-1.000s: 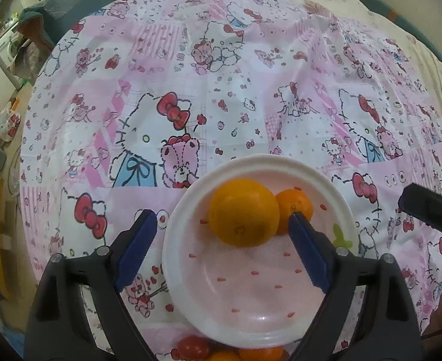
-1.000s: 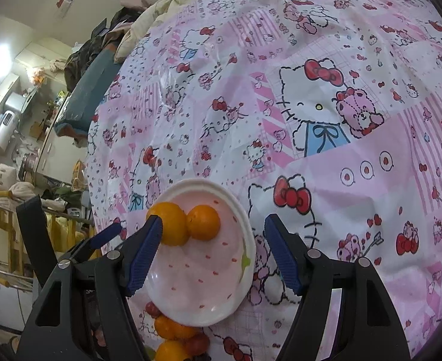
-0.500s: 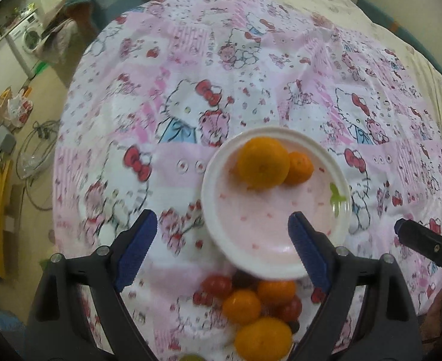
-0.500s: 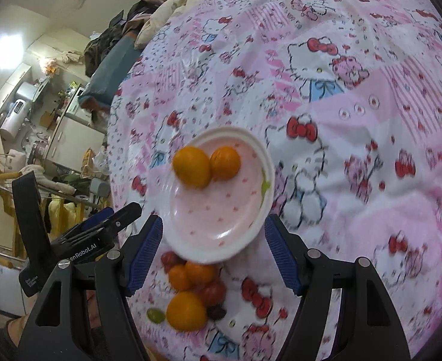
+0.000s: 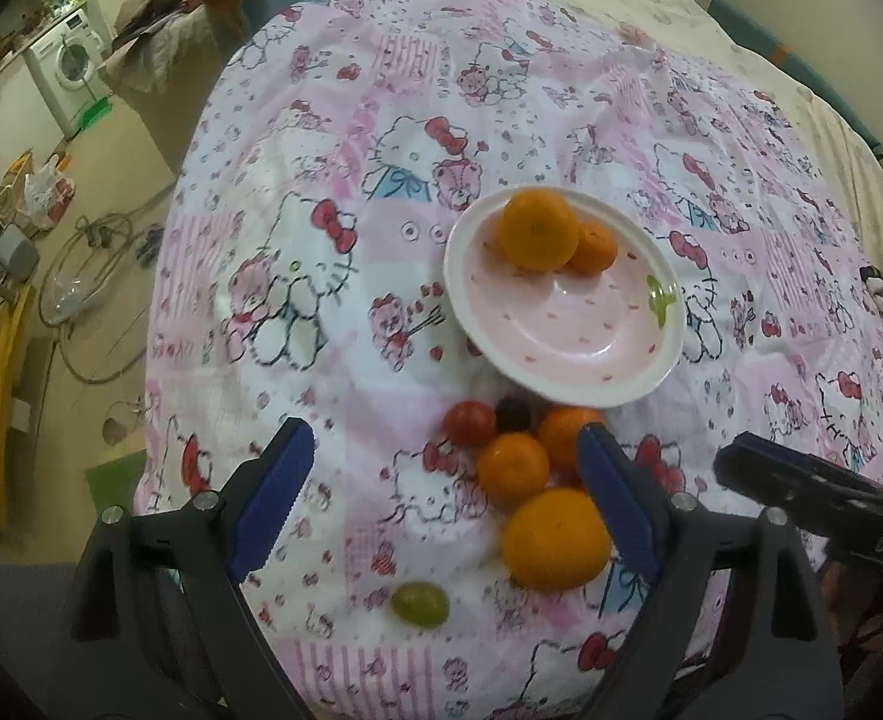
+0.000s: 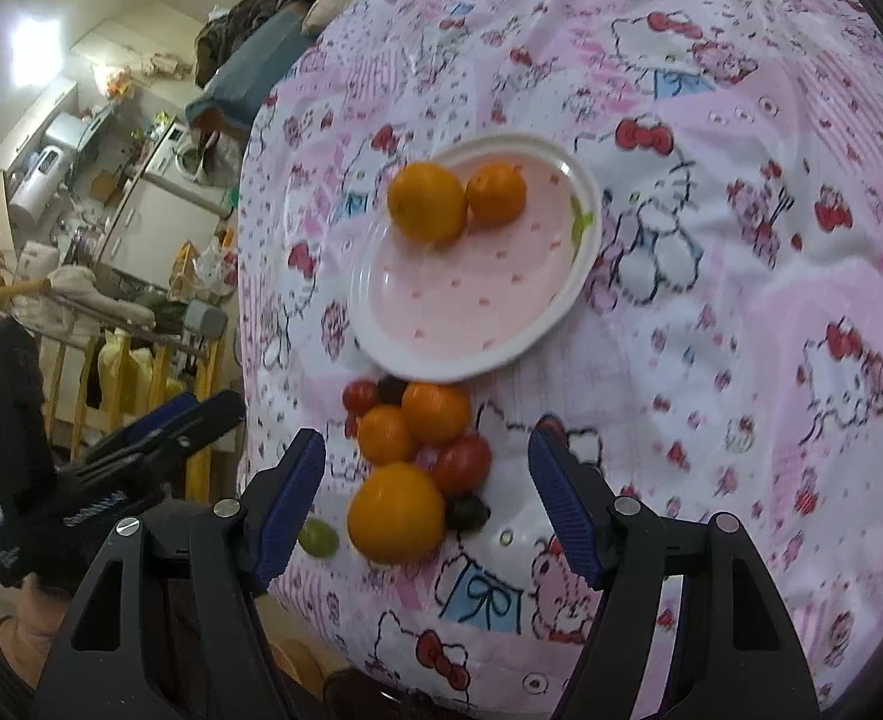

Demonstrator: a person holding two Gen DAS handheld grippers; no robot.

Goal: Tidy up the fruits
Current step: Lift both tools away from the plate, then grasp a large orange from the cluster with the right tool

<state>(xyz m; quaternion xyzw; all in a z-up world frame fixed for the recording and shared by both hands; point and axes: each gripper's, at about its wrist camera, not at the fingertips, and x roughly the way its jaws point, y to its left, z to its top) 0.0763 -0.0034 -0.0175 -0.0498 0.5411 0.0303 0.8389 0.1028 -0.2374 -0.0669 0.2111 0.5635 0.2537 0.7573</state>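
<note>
Both grippers hang above the bed with jaws spread wide and nothing in them, the left gripper (image 5: pixel 444 492) and right gripper (image 6: pixel 426 495) alike. Two oranges (image 5: pixel 537 231) sit on the pink plate (image 5: pixel 567 324); the loose fruit pile (image 6: pixel 414 450) lies just beside its near rim on the patterned cloth (image 5: pixel 321 210)

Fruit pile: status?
Both grippers, left and right, open, empty. Two oranges on plate; loose pile beside it. Nothing blocking.
</note>
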